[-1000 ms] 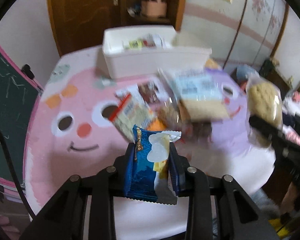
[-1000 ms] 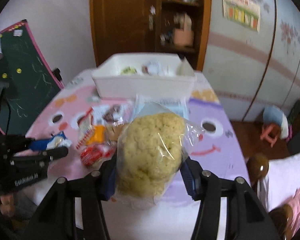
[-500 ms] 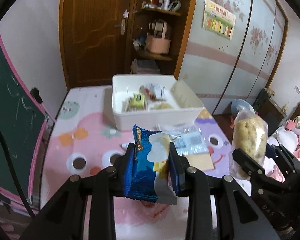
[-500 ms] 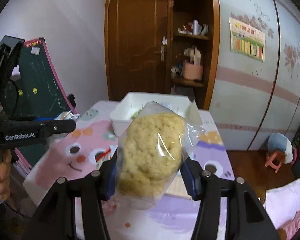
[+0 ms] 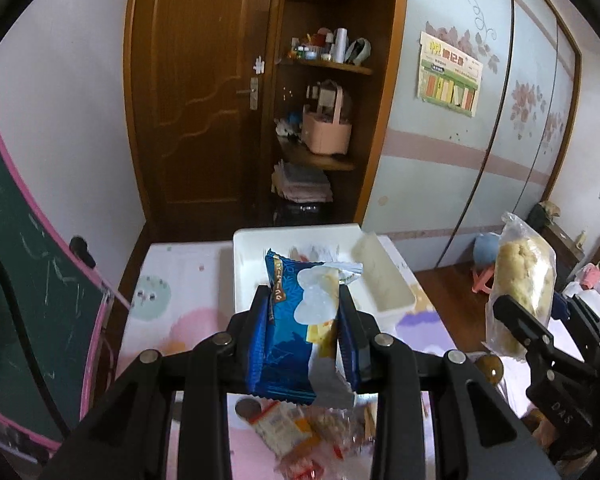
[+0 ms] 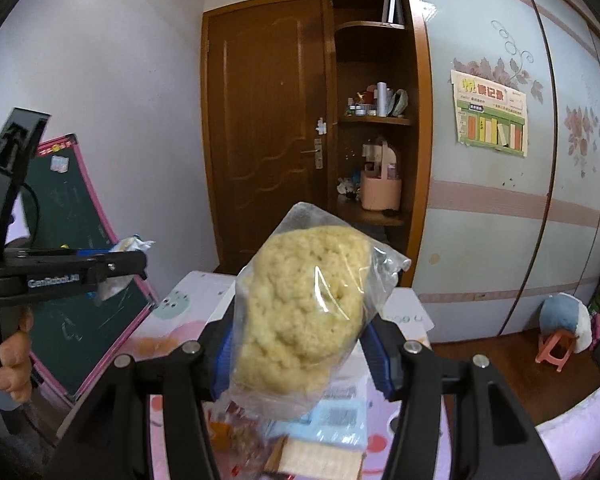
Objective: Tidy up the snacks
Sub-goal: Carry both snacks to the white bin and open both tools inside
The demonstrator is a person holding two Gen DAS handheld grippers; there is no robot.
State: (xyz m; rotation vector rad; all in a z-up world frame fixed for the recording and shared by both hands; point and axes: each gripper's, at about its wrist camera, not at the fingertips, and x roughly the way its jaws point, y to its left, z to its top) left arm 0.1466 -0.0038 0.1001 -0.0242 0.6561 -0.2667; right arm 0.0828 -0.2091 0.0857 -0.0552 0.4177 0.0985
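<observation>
STEP: carry to box | LEFT: left tongs [image 5: 304, 328] clenched on blue packet [image 5: 288, 344], above bench [image 5: 172, 280] | RIGHT: right tongs [image 6: 300, 344] grasping bagged rice cake [image 6: 304, 312] | NEXT: lower both over white box [image 5: 252, 264], release inside.

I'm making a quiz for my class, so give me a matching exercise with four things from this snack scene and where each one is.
Things:
1. blue snack packet
2. clear bag of puffed rice cake
3. white bin
4. pink basket

Places:
A. on the wooden shelf
B. on the table, far end
C. in the left gripper
D. in the right gripper

Pairs: 1-C, 2-D, 3-B, 4-A
</observation>
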